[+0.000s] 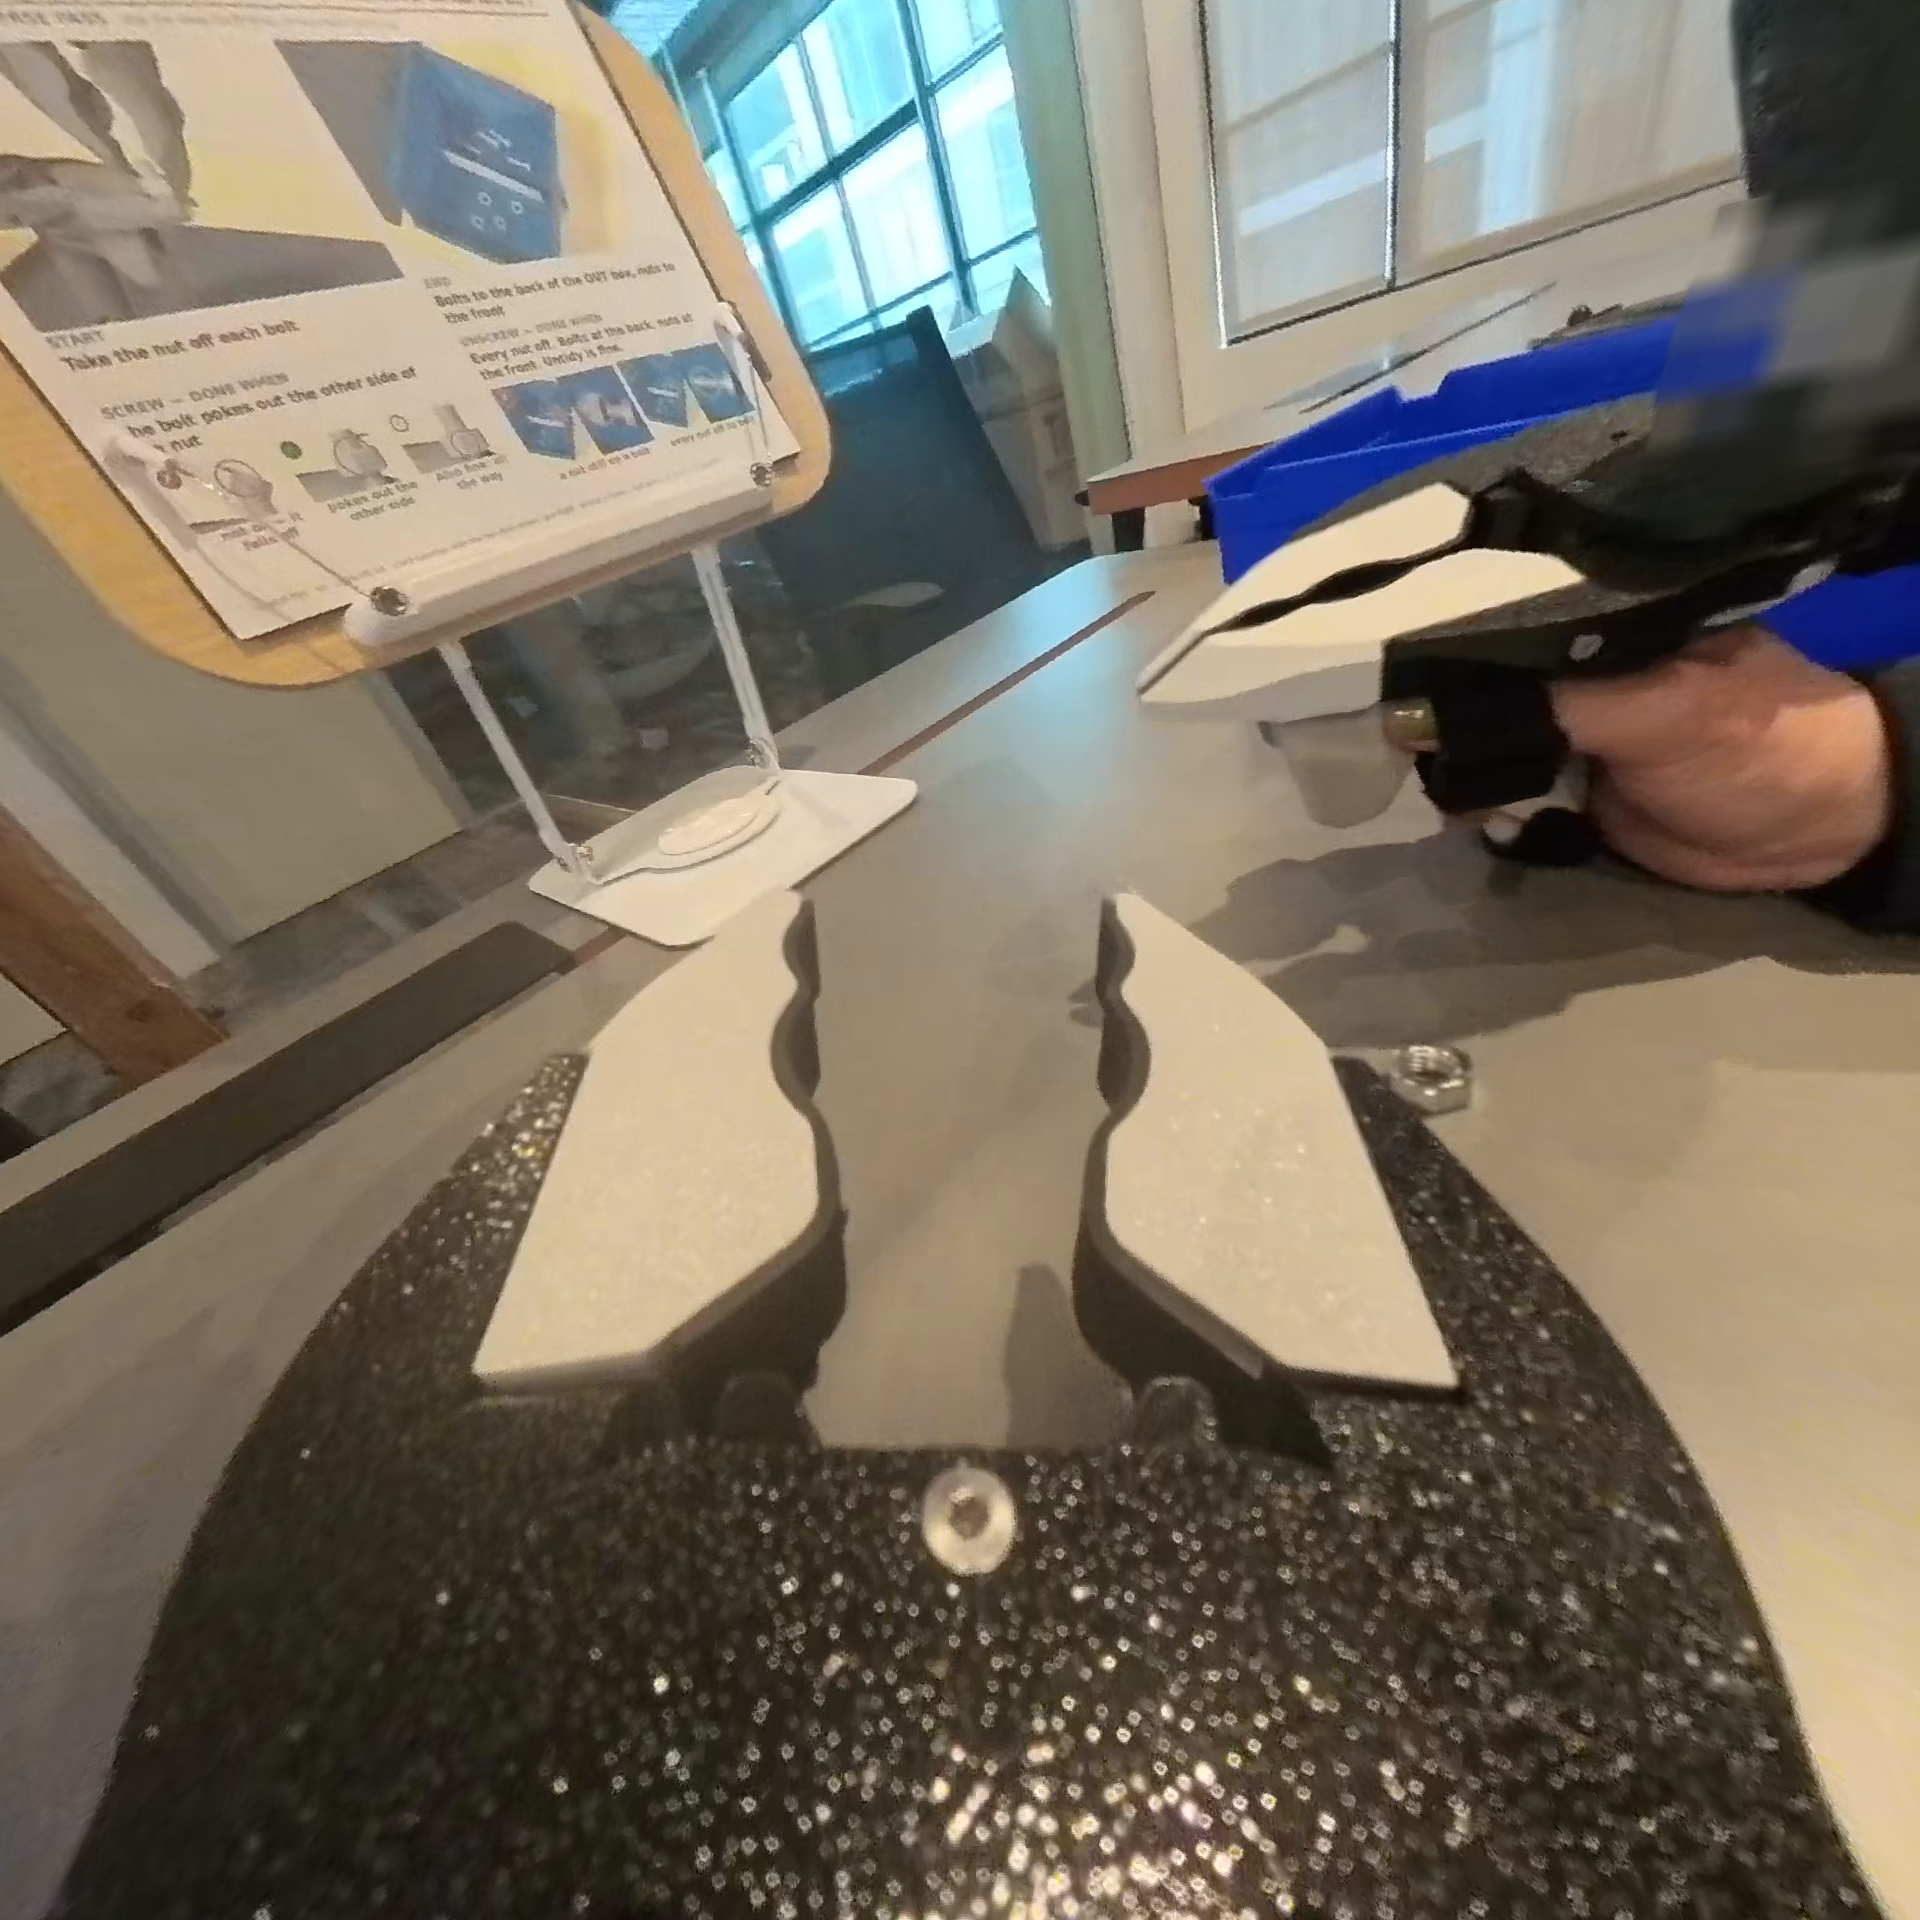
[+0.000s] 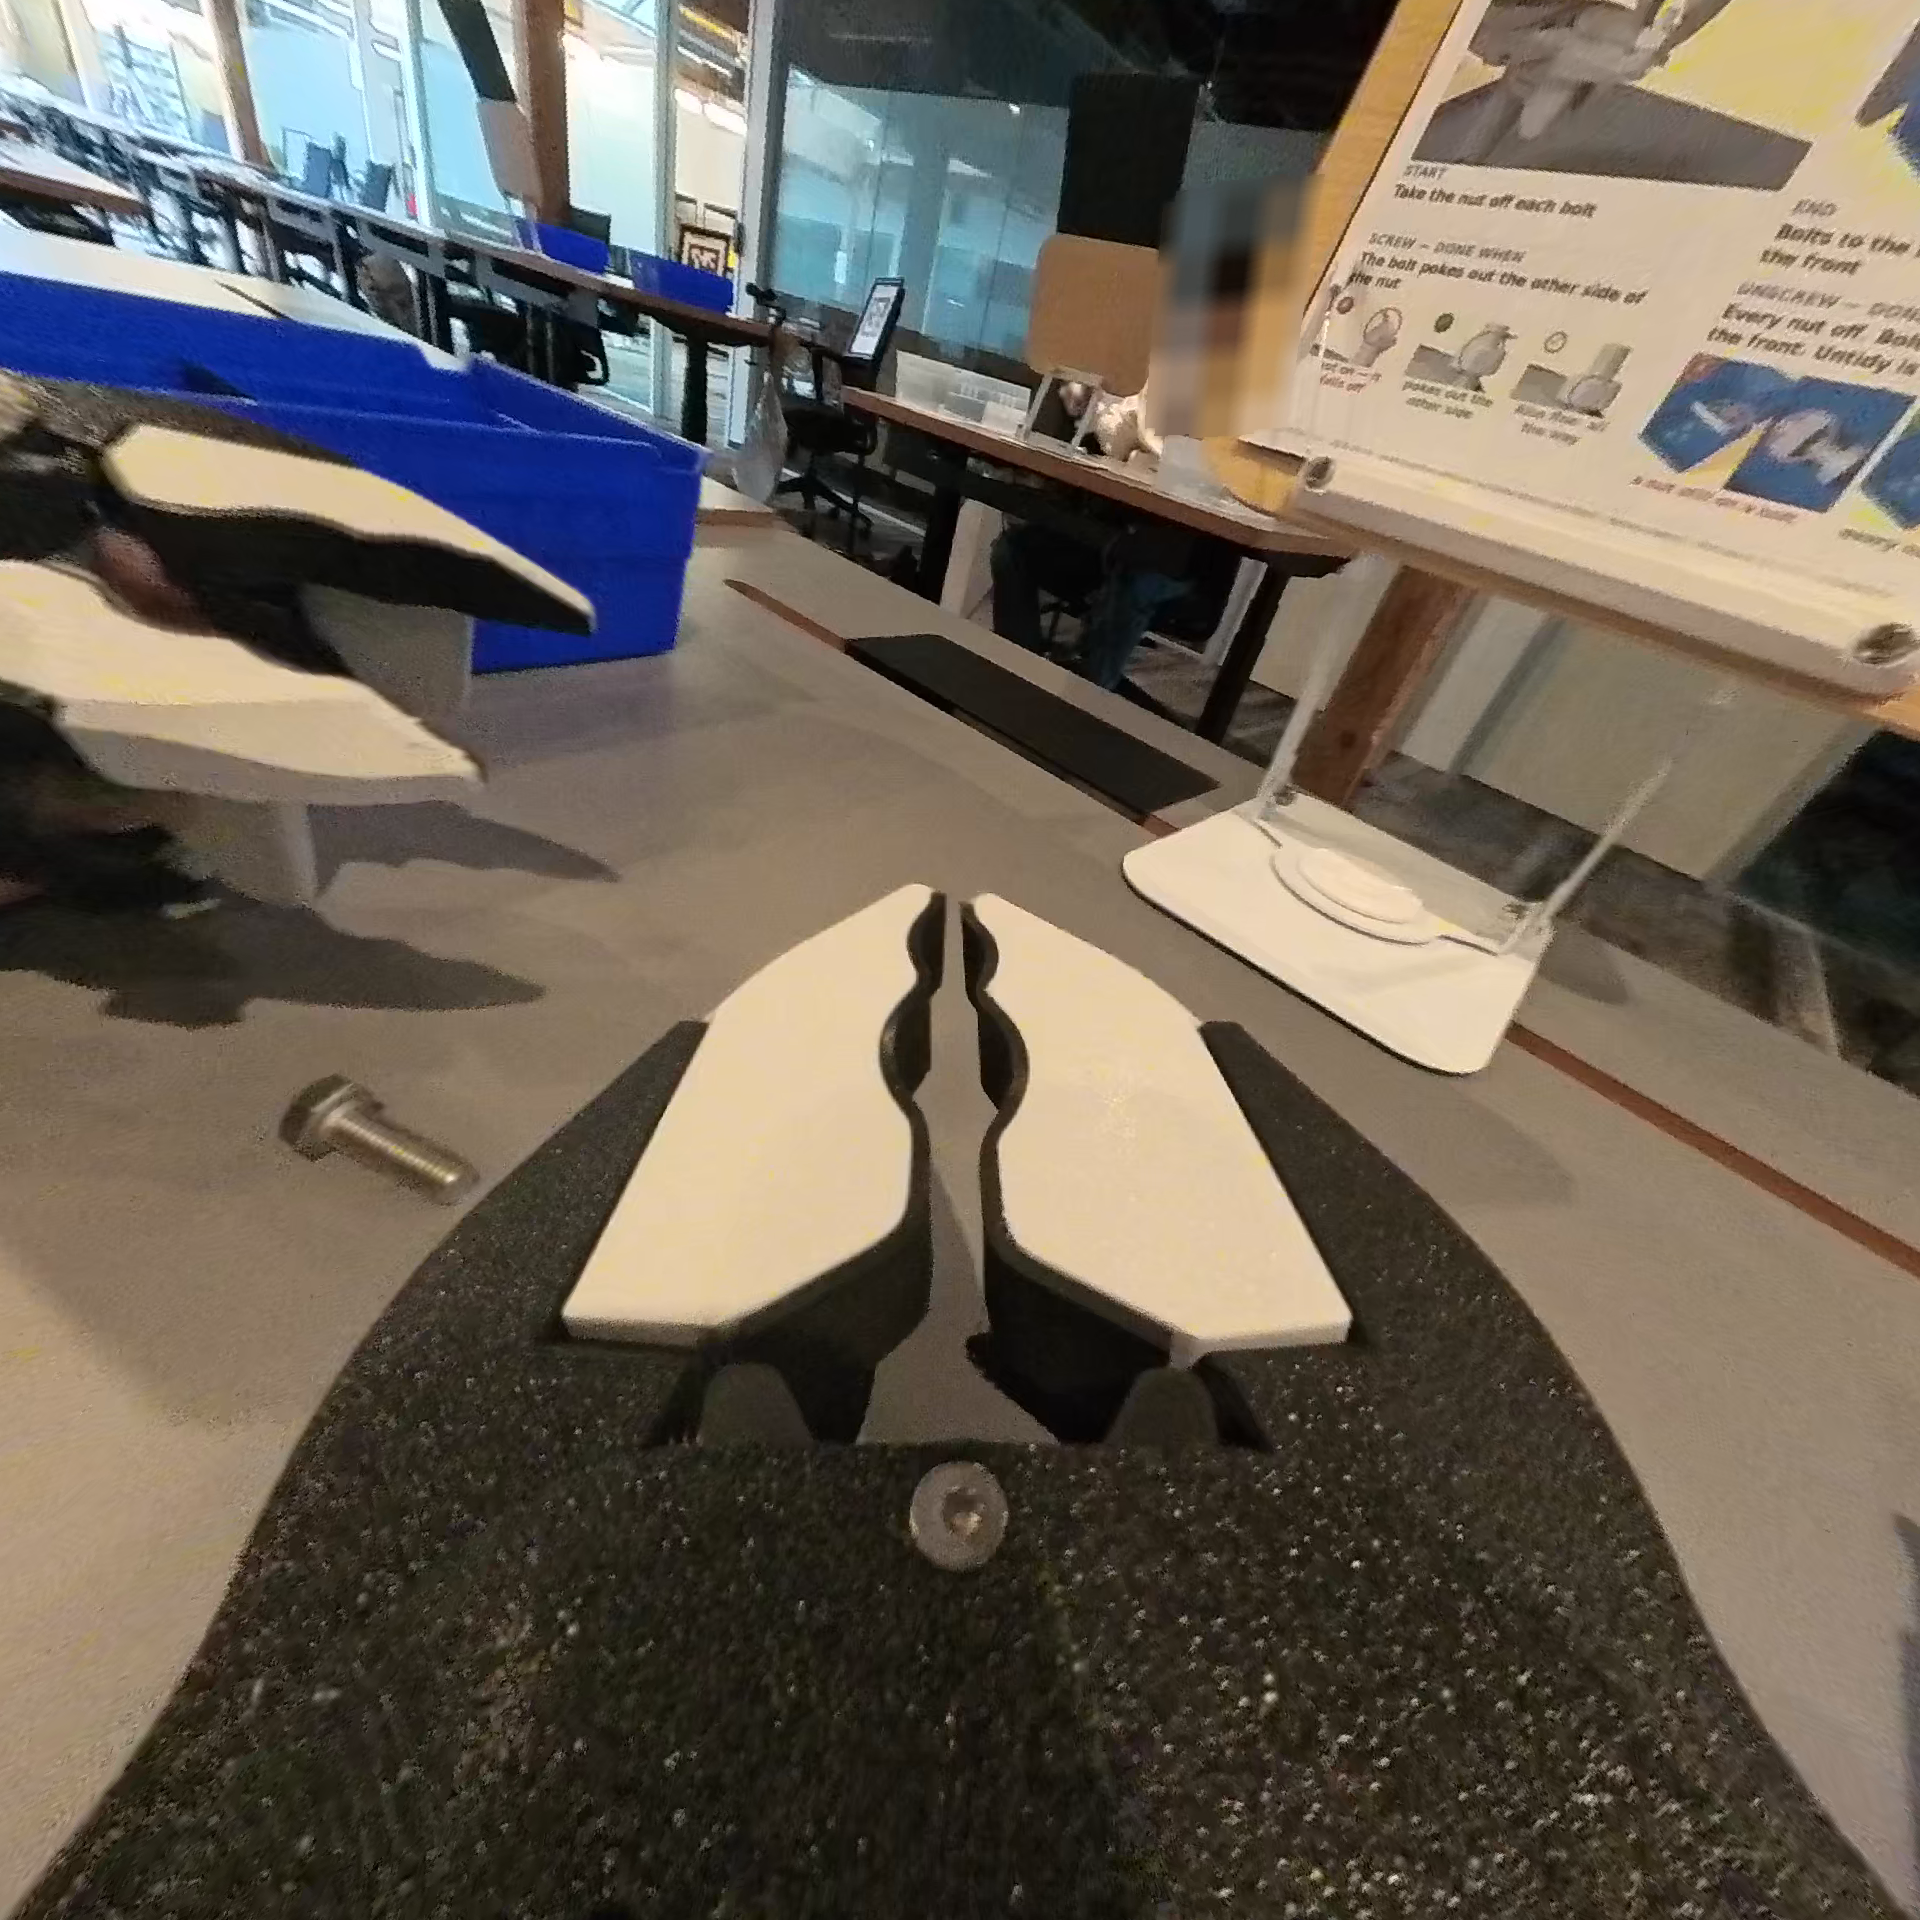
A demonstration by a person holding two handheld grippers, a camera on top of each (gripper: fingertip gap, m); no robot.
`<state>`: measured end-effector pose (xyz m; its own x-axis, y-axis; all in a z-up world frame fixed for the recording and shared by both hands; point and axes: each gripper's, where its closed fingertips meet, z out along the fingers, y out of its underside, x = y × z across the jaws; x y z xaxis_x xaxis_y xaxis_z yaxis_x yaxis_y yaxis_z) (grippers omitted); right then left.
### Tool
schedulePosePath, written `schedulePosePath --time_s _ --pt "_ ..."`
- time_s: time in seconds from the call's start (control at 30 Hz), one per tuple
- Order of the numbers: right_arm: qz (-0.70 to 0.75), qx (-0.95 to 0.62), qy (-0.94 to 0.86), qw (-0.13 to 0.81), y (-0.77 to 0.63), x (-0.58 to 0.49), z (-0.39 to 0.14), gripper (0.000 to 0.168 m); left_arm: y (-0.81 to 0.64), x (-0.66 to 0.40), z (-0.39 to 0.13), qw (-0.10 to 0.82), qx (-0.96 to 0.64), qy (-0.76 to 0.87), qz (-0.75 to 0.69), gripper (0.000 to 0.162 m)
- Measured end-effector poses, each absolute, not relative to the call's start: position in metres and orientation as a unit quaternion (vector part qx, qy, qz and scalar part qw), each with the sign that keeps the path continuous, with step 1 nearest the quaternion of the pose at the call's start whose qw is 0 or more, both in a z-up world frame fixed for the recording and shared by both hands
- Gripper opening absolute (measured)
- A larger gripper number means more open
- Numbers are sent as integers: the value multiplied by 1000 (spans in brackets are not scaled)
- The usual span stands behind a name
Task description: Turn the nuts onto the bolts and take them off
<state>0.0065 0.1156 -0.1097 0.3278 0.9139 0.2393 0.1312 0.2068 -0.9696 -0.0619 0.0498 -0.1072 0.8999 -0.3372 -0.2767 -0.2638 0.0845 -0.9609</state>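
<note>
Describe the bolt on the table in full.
The bolt is silver-grey metal with a dull shine: a hex head at its upper-left end and a short threaded shank pointing lower right. No nut is on it. It lies flat on its side on the grey table, loose, touching nothing else. It sits left of the right gripper and below the left gripper; neither holds it.

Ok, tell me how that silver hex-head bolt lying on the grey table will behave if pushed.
The silver hex-head bolt lies on its side on the smooth grey table, so it will probably slide. Its round shank may roll in an arc, checked by the flat-sided head. Being metal, it is likely stiff.
</note>
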Motion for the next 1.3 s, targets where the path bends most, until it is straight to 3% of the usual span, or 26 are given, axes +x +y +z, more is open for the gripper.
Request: schedulePosePath --time_s 0.43,0.5,0.63,0.93,1.3 --pt "309 -528 -507 607 110 4 -111 4 45 -49 -113 666 -691 279 -8 45" --pt "340 -493 -556 576 90 -1 -115 7 44 -51 -111 673 -686 279 0 45" --pt "379 -434 -725 378 25 3 -161 9 44 -57 -106 694 -673 257 -3 44" --pt "321 -471 -753 329 22 -5 -187 24 47 -63 -100 722 -652 227 -44 43" --pt "345 -497 -752 263 17 -17 -194 22 45 -56 -101 723 -645 247 -41 41"
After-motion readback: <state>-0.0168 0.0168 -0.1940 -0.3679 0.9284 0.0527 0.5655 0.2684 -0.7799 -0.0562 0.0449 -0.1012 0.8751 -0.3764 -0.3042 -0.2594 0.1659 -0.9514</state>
